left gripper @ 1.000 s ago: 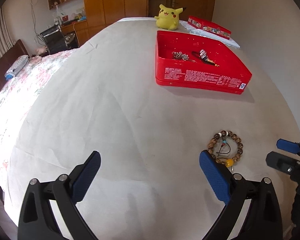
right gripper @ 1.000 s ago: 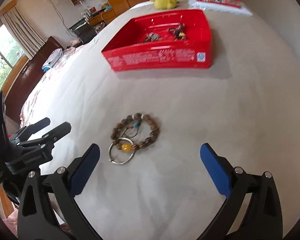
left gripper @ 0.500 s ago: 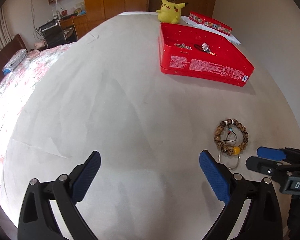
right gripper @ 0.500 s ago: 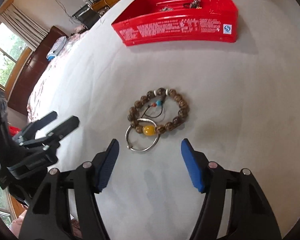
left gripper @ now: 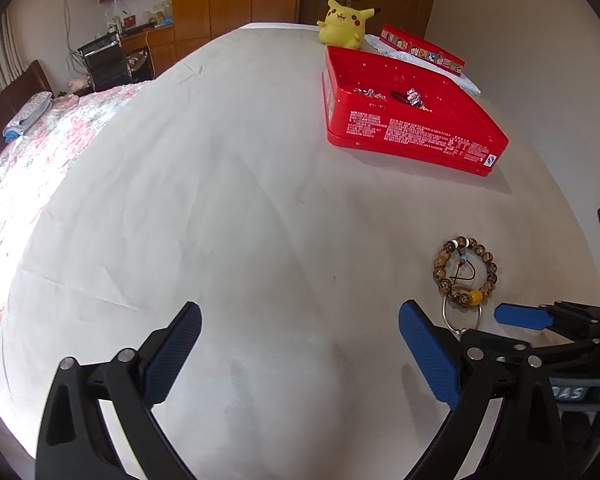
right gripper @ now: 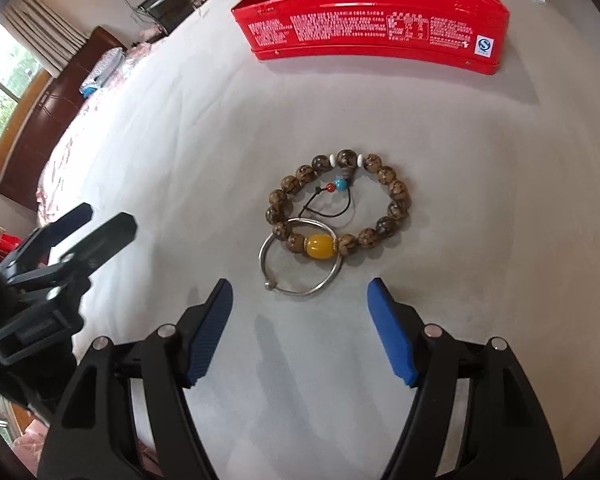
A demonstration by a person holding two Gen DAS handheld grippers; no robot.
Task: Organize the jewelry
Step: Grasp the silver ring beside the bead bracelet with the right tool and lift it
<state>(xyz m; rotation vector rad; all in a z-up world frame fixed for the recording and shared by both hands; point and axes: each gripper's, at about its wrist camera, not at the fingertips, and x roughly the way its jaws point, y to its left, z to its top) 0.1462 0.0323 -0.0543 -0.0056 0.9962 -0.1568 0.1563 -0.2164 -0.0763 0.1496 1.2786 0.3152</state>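
Both pairs of jaws are standing released, with nothing between them. In the right wrist view the right gripper [right gripper: 300, 328] is pointing at the bead bracelet [right gripper: 380, 196], which is lying in the middle of the frame on the white sheet [right gripper: 180, 160]. A thin silver bangle [right gripper: 274, 282] is overlapping the near side of the bracelet, just above the blue fingertips [right gripper: 210, 328]. The red tin [right gripper: 380, 28] is sitting at the upper edge, well apart. The left gripper [left gripper: 300, 352] is waiting over bare sheet, at the lower middle of its own frame. A risk, I think: the fingers may be catching only the bangle, or pinching the soft sheet, and the smooth beads may be slipping out.
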